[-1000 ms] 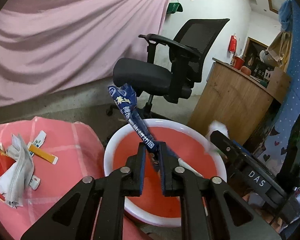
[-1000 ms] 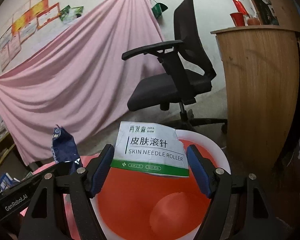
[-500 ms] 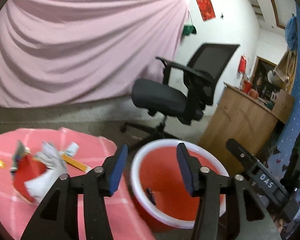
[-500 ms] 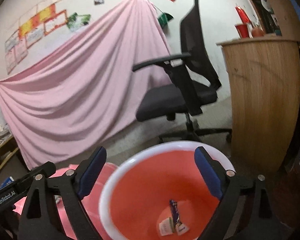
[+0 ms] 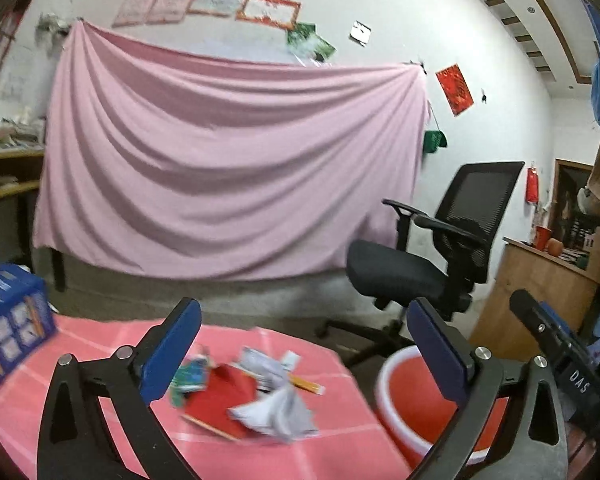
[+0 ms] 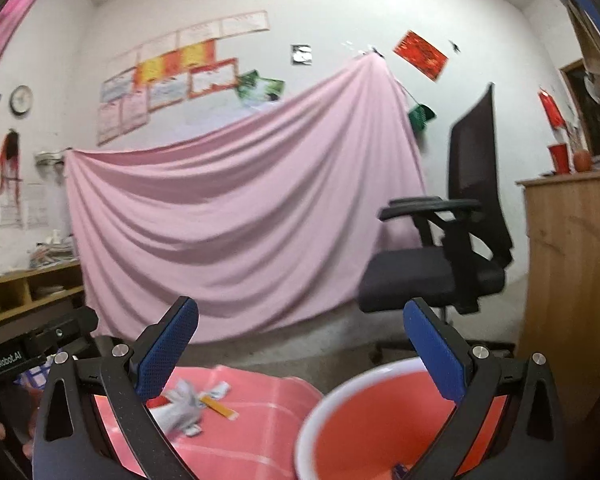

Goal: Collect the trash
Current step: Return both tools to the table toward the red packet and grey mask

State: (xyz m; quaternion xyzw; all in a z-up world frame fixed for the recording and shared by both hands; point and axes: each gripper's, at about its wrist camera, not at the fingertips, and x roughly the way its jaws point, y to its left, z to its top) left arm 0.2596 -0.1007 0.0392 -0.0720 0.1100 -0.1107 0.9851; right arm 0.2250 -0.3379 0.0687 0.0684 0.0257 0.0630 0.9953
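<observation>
A red basin with a white rim [image 5: 410, 392] stands beside the pink-clothed table; it also shows in the right wrist view [image 6: 364, 432] with a scrap of trash [image 6: 398, 471] at its bottom. A pile of trash lies on the table: a red packet [image 5: 220, 398], crumpled grey-white wrappers [image 5: 278, 410], a green-blue wrapper [image 5: 190, 378] and a yellow strip [image 5: 306, 384]. My left gripper [image 5: 304, 348] is open and empty above the table, facing the pile. My right gripper [image 6: 300, 344] is open and empty above the basin's rim. The pile also shows in the right wrist view [image 6: 184, 402].
A blue carton [image 5: 8, 320] stands at the table's left edge. A black office chair [image 5: 428, 256] is behind the basin. A wooden cabinet [image 5: 540, 292] stands to the right. A pink sheet [image 5: 220, 168] hangs on the back wall.
Both grippers opened and dropped their trash, the blue wrapper and the white packet, into the basin. Both then swung left and up, the left one towards the pile on the table.
</observation>
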